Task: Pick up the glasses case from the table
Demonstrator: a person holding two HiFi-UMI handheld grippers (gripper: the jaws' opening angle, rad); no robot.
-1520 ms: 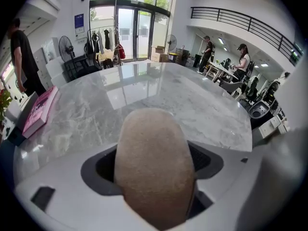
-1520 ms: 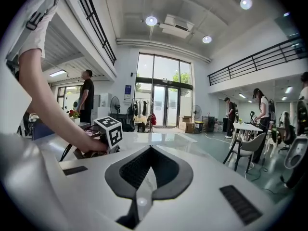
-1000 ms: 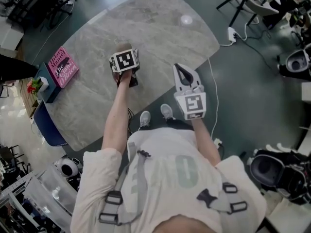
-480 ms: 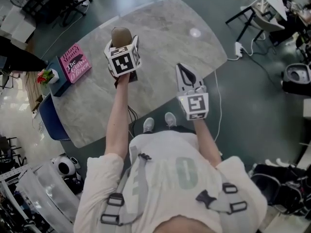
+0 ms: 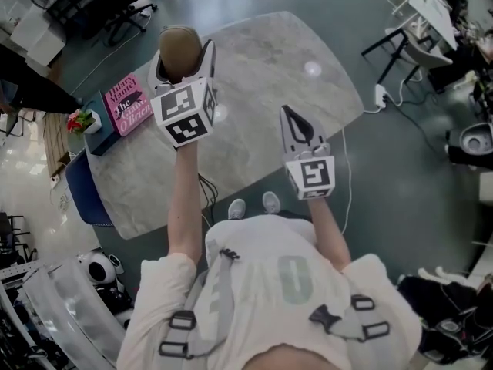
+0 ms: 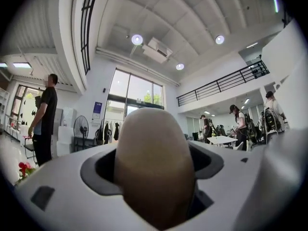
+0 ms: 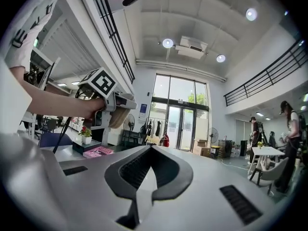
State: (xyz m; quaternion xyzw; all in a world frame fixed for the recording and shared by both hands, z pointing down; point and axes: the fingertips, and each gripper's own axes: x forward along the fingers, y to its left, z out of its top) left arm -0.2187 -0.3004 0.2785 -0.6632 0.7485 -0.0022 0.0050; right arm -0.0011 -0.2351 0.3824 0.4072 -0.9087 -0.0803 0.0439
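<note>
One grey marbled worktop [image 5: 262, 68] spreads below you. Your left claw [image 5: 183, 57] is held up off it, clamped on the tan glasses case [image 5: 177, 45], whose rounded end sticks out past the jaws. Your right claw [image 5: 293, 122] hangs over the worktop's near edge, jaws pressed together with nothing between them. A pink book [image 5: 128, 105] lies at the worktop's left end, a small red-flowered plant [image 5: 80, 119] just beside it

left gripper [image 6: 155, 177] | jaws clamp tan glasses case [image 6: 154, 162] | aimed at ceiling
</note>
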